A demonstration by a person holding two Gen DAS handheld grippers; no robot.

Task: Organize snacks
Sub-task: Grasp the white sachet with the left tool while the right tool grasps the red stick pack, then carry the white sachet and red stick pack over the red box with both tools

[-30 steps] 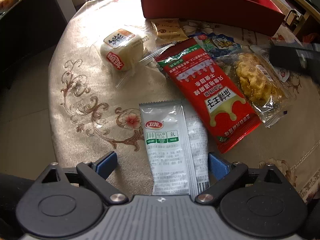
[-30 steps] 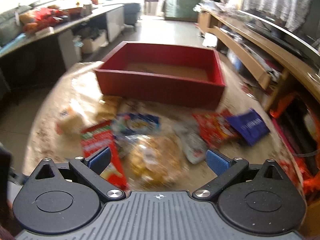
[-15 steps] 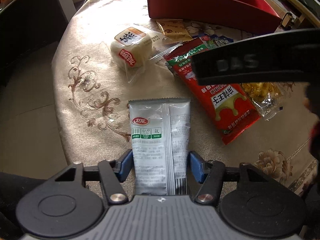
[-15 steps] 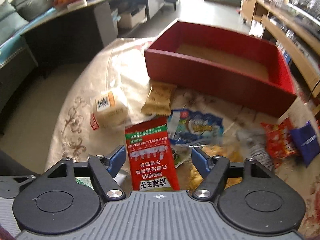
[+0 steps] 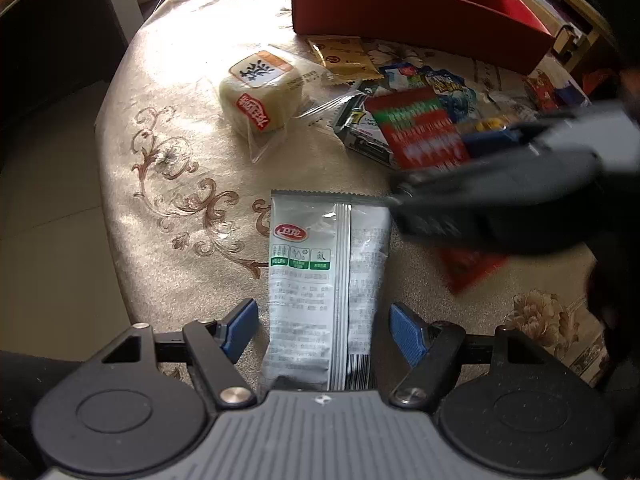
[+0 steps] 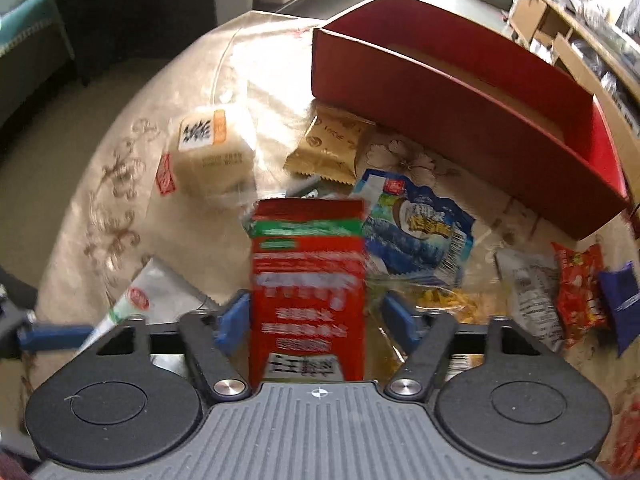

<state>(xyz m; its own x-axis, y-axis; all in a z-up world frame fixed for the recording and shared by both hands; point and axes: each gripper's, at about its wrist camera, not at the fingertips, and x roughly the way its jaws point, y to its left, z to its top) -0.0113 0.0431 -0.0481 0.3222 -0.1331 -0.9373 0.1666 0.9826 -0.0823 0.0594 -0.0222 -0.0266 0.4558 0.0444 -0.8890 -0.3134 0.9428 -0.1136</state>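
A silver snack packet (image 5: 324, 264) lies flat on the beige patterned tablecloth (image 5: 180, 168). My left gripper (image 5: 322, 330) straddles its near end, jaws opening, with a gap between each blue pad and the packet. A long red packet (image 6: 308, 280) lies between the fingers of my right gripper (image 6: 312, 320), whose jaws are closing. Its left pad is at the packet's edge, and a narrow gap shows at the right pad. In the left wrist view the right gripper's dark body (image 5: 500, 208) hangs over the red packet (image 5: 420, 136). The red box (image 6: 440, 92) stands open at the back.
A wrapped bread bun (image 6: 208, 152), a gold packet (image 6: 332, 144), a blue packet (image 6: 420, 232) and a clear bag of yellow snacks (image 6: 452, 300) crowd round the red packet. Small red (image 6: 580, 288) and navy (image 6: 620, 296) packets lie far right. The table's round edge (image 5: 116, 208) drops off at the left.
My left jaws narrowed on the silver packet, then widened a little. My right gripper swung left and down over the red packet, and its jaws narrowed around it.
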